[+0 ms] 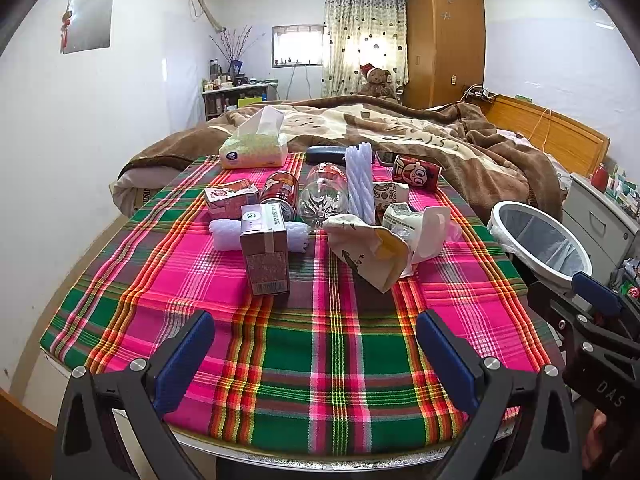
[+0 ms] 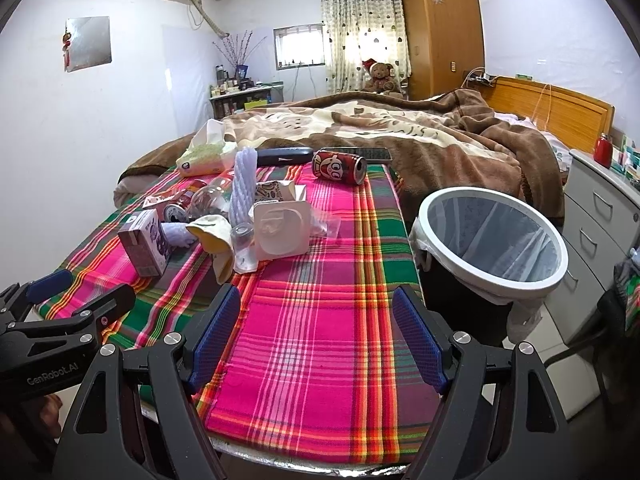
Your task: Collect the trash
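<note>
Trash lies on a table with a pink and green plaid cloth [image 1: 320, 344]: a purple drink carton [image 1: 266, 258], a crumpled paper bag [image 1: 366, 246], a clear plastic bottle [image 1: 322, 196], red cans [image 1: 280, 194] [image 1: 416, 172], a small red carton [image 1: 230, 196] and white packaging [image 2: 282, 230]. A bin [image 2: 494, 240] with a white rim and liner stands right of the table. My left gripper [image 1: 316, 354] is open and empty over the near cloth. My right gripper [image 2: 316, 340] is open and empty at the table's near right.
A tissue box [image 1: 254, 150], a twisted lilac candle [image 1: 360, 184], a dark case [image 1: 326, 154] and a phone [image 2: 366, 153] sit at the table's far end. A bed with a brown blanket [image 1: 400, 128] lies behind. Grey drawers [image 2: 600, 216] stand at the right.
</note>
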Available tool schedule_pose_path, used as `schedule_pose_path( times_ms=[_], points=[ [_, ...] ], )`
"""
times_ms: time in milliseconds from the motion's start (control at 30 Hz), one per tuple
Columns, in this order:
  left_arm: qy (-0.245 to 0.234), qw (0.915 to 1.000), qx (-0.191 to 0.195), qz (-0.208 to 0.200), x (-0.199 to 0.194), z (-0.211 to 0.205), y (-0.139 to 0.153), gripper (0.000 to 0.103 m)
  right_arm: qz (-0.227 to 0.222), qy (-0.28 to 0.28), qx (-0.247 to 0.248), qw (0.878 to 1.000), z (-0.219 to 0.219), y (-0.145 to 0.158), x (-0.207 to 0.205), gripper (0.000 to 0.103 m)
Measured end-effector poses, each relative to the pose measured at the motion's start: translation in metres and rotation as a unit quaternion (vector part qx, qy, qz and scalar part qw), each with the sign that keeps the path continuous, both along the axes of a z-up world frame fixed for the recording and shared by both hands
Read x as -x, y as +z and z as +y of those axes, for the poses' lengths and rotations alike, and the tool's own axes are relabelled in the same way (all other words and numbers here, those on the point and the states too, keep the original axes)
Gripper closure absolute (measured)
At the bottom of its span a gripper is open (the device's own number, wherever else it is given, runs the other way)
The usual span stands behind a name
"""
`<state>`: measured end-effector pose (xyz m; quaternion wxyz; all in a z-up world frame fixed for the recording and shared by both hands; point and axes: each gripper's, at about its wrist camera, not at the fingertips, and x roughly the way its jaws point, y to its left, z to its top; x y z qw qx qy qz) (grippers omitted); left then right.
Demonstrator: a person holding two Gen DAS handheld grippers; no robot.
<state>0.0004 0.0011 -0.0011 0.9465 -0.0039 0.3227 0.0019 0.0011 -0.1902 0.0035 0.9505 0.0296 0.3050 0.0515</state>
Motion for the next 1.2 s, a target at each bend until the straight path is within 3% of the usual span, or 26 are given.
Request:
schedule_pose_path(
  times_ms=[1200],
  points=[
    [0.001, 1.0, 0.0, -0.002, 0.0012, 0.0035, 0.0025, 0.001, -0.002, -0.004, 0.006, 1.0, -0.0027, 0.0021, 0.0015, 0.023]
  ],
)
